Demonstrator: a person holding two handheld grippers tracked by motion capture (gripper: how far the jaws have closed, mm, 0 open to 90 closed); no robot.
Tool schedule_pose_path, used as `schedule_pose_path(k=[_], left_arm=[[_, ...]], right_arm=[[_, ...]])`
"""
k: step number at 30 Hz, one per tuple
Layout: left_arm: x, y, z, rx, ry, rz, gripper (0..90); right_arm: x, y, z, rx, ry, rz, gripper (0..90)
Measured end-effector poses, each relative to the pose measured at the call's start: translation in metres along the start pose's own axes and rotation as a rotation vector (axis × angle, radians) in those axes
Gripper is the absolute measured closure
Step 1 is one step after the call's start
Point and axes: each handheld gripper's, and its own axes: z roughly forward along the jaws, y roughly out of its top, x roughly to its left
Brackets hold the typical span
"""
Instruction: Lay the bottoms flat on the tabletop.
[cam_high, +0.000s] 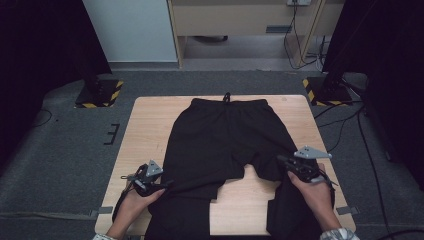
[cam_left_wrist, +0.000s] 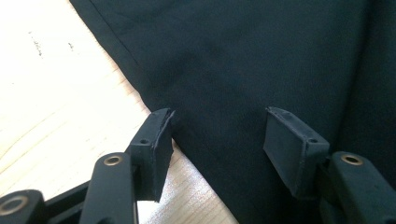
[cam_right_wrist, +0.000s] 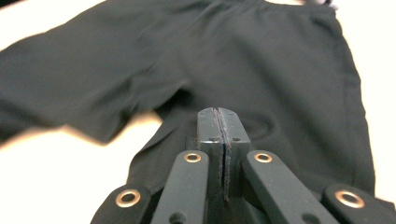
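Observation:
Black trousers (cam_high: 225, 140) lie flat on the wooden table (cam_high: 145, 130), waistband at the far side and both legs running off the near edge. My left gripper (cam_high: 167, 184) rests at the outer edge of the left leg. Its jaws stand open (cam_left_wrist: 217, 135): one pad sits on the bare wood at the hem line and the other over the black cloth (cam_left_wrist: 257, 56). My right gripper (cam_high: 281, 159) hovers over the right leg near the crotch. Its jaws are shut (cam_right_wrist: 218, 114) above the cloth (cam_right_wrist: 261, 60), with no fabric visible between the pads.
Bare wood (cam_high: 240, 205) shows between the two legs. Grey carpet surrounds the table. Two stand bases with yellow-black stripes (cam_high: 100, 94) (cam_high: 327, 90) sit beyond the far corners, and cables (cam_high: 345, 120) run on the floor at the right.

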Motion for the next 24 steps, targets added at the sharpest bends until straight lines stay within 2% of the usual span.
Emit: schedule_pose_path(k=[1,2,3,5,9,11,12,13,15,21,23,24], left_arm=[[0.0,0.0,0.0,-0.001,0.0,0.001,40.9],[0.0,0.0,0.0,-0.001,0.0,0.001,41.0],[0.0,0.0,0.0,-0.001,0.0,0.002,41.0],[0.0,0.0,0.0,-0.001,0.0,0.004,41.0],[0.0,0.0,0.0,-0.001,-0.001,0.005,41.0],[0.0,0.0,0.0,0.0,-0.001,0.007,41.0],[0.0,0.0,0.0,0.0,-0.001,0.007,41.0],[0.0,0.0,0.0,0.0,0.0,0.008,41.0],[0.0,0.0,0.0,0.0,-0.001,0.007,41.0],[0.0,0.0,0.0,-0.001,0.0,0.006,41.0],[0.0,0.0,0.0,0.001,0.0,0.006,40.9],[0.0,0.0,0.0,0.001,0.0,0.005,40.9]], right_arm=[[-0.004,0.002,0.007,0.0,-0.008,0.014,89.0],[-0.004,0.002,0.007,0.0,-0.008,0.014,89.0],[-0.01,0.002,0.022,0.015,-0.036,0.042,88.8],[-0.015,0.0,0.036,0.03,-0.069,0.055,88.4],[-0.021,-0.008,0.063,0.12,-0.132,0.069,83.6],[-0.019,-0.012,0.069,0.15,-0.128,0.062,81.9],[-0.019,-0.012,0.069,0.15,-0.128,0.062,81.9],[-0.014,-0.015,0.072,0.18,-0.11,0.036,81.3],[-0.009,-0.02,0.071,0.189,-0.091,0.008,81.8],[-0.001,-0.032,0.049,0.215,-0.02,-0.013,84.4],[-0.001,-0.035,0.042,0.228,0.011,-0.007,81.4],[-0.001,-0.036,0.038,0.228,0.018,-0.015,76.5]])
